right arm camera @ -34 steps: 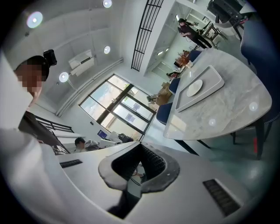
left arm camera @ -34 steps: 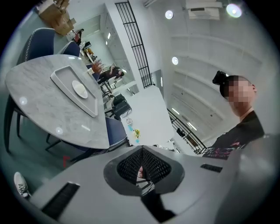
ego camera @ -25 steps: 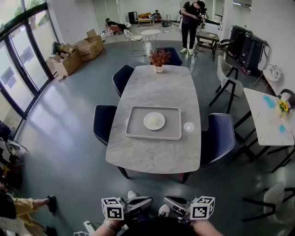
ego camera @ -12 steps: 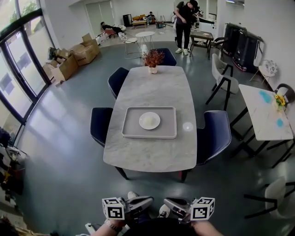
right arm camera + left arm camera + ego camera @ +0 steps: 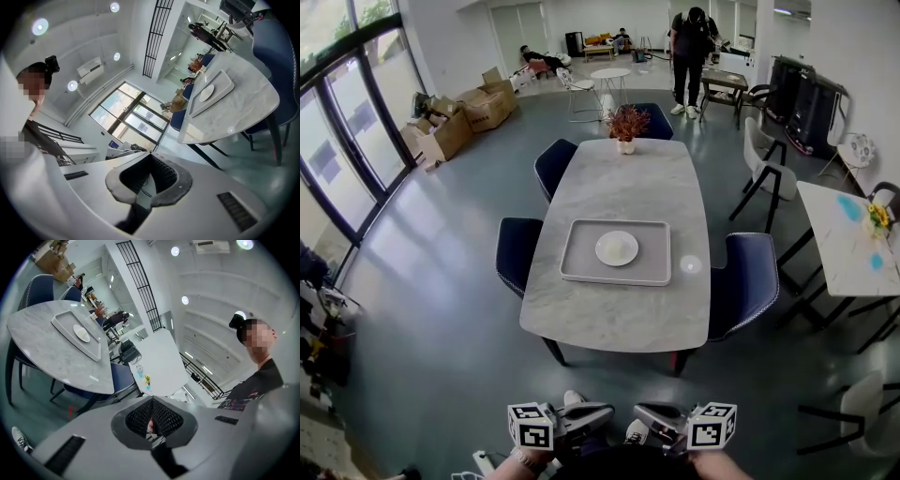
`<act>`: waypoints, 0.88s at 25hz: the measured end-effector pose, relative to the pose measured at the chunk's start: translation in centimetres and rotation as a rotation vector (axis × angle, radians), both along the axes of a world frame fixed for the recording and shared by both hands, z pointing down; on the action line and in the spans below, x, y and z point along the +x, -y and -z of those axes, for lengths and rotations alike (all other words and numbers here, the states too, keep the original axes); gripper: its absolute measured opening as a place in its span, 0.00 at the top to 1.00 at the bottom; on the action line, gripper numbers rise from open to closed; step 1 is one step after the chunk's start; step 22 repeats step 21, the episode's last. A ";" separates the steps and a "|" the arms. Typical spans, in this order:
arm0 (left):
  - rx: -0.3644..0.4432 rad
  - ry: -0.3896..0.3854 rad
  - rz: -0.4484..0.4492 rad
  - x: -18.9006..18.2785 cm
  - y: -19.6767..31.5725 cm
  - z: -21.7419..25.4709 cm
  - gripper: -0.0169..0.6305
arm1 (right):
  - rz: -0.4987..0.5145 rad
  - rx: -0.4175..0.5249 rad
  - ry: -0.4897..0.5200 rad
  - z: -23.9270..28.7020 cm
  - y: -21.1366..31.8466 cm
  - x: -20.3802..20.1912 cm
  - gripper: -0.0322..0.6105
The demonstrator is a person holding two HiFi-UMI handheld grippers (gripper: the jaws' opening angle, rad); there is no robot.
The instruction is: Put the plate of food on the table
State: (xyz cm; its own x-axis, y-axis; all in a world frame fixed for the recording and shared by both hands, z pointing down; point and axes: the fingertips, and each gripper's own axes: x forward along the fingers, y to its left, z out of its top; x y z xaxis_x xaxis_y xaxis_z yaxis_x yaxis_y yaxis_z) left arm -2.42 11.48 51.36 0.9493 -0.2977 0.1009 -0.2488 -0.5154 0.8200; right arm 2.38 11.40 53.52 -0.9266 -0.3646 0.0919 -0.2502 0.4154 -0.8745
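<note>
Plate (image 5: 617, 247) sat in the grey tray (image 5: 581, 272) at mid-table (image 5: 619, 319), well apart from both tools. Left gripper (image 5: 152, 401) and right gripper (image 5: 150, 157) were clenched on nothing. This fit the plate awaiting a lift off the tray, or already delivered. Any handling: keep it level. Only the 2 gripper views showed the jaws meeting; only the head view showed the whole layout.

grey left tool (image 5: 152, 401), checker-marked cube (image 5: 532, 424)
</note>
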 end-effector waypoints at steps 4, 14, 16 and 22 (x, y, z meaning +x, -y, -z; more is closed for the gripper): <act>-0.009 -0.006 0.004 0.1 -0.1 -0.2 0.96 | 0.004 -0.005 -0.032 -0.3 0.1 0.1 0.93; -0.024 -0.005 -0.012 0.4 -0.2 -0.6 0.96 | -0.026 -0.021 -0.003 -0.5 -0.2 0.8 0.93; -0.027 0.000 -0.016 0.2 -0.5 -0.7 0.96 | -0.025 -0.020 -0.017 -0.6 -0.2 0.8 0.93; -0.018 0.025 -0.010 -1.3 -0.6 -0.7 0.96 | -0.017 -0.023 -0.041 -0.5 -0.5 0.5 0.93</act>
